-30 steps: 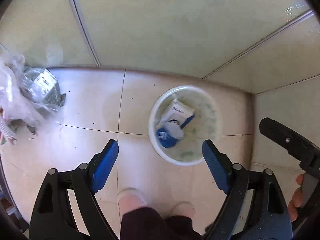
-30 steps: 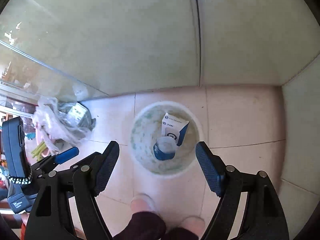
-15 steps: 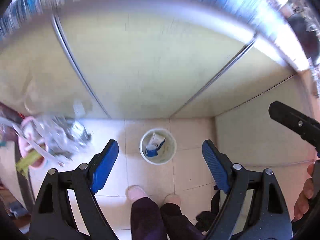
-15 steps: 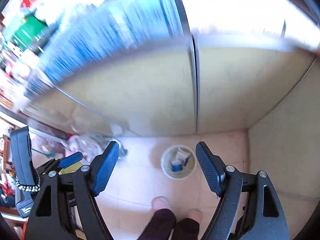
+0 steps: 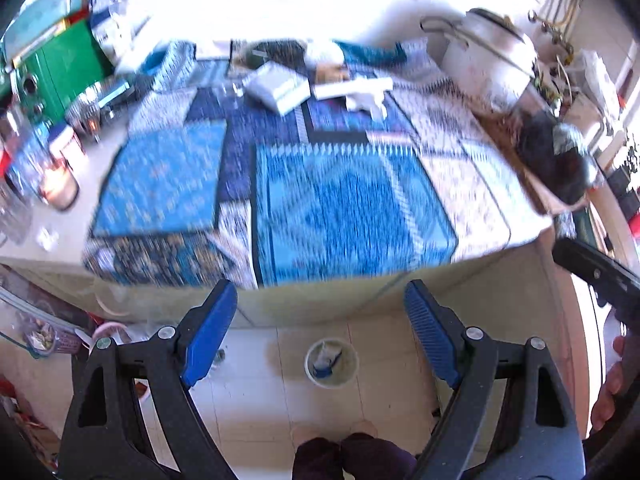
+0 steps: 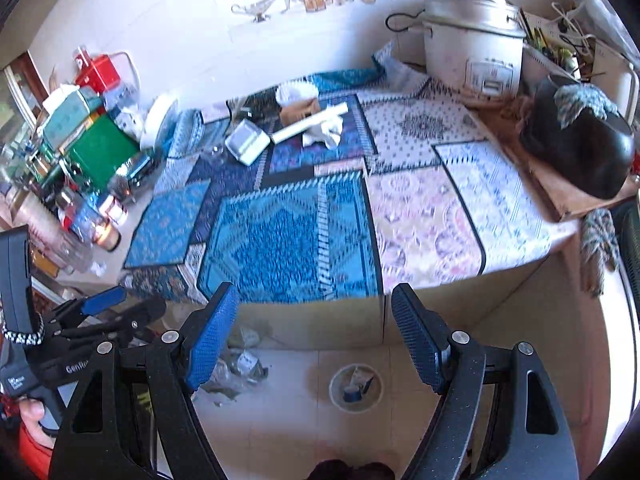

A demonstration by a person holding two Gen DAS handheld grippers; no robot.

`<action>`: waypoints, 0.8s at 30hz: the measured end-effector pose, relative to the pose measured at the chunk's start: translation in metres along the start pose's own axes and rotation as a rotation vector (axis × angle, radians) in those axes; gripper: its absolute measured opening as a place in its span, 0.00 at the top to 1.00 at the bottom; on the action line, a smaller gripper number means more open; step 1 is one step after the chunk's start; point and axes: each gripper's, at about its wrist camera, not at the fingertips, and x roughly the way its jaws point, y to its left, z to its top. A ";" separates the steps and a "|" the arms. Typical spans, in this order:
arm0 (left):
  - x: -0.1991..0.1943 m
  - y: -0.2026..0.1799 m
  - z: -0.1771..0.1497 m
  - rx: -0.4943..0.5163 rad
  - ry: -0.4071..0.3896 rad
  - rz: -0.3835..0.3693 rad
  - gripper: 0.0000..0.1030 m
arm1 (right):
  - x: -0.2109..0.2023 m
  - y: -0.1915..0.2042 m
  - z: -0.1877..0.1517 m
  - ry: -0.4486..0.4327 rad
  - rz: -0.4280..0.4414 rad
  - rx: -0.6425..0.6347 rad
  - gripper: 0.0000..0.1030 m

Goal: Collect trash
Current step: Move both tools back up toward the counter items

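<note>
A pale round bin (image 5: 331, 363) stands on the tiled floor below the counter front, with a blue-and-white carton inside; it also shows in the right wrist view (image 6: 355, 388). On the patterned cloth (image 6: 288, 236) at the back lie a grey foil box (image 6: 247, 142), a white tube (image 6: 310, 122), crumpled white tissue (image 6: 326, 133) and a brown box with a white paper cup (image 6: 298, 102). My left gripper (image 5: 320, 336) is open and empty, high above the floor. My right gripper (image 6: 314, 336) is open and empty at the counter edge.
A white rice cooker (image 6: 472, 40) and a black helmet-like object (image 6: 580, 148) stand at the right. A green tin (image 6: 100, 152), jars and bottles crowd the left. A crumpled plastic bag (image 6: 236, 368) lies on the floor left of the bin.
Both grippers have risen from close above the bin to counter height. The view has tilted up, so the countertop and its clutter now show. Both stay open.
</note>
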 end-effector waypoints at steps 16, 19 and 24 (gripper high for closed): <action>0.047 0.007 0.159 -0.238 -0.051 0.080 0.16 | 0.051 -0.042 0.146 0.009 0.034 -0.145 0.26; 0.065 0.012 0.181 -0.314 -0.083 0.100 0.12 | 0.073 -0.052 0.169 0.029 0.052 -0.182 0.26; 0.105 0.025 0.216 -0.387 -0.055 0.143 0.09 | 0.106 -0.062 0.197 0.073 0.060 -0.174 0.26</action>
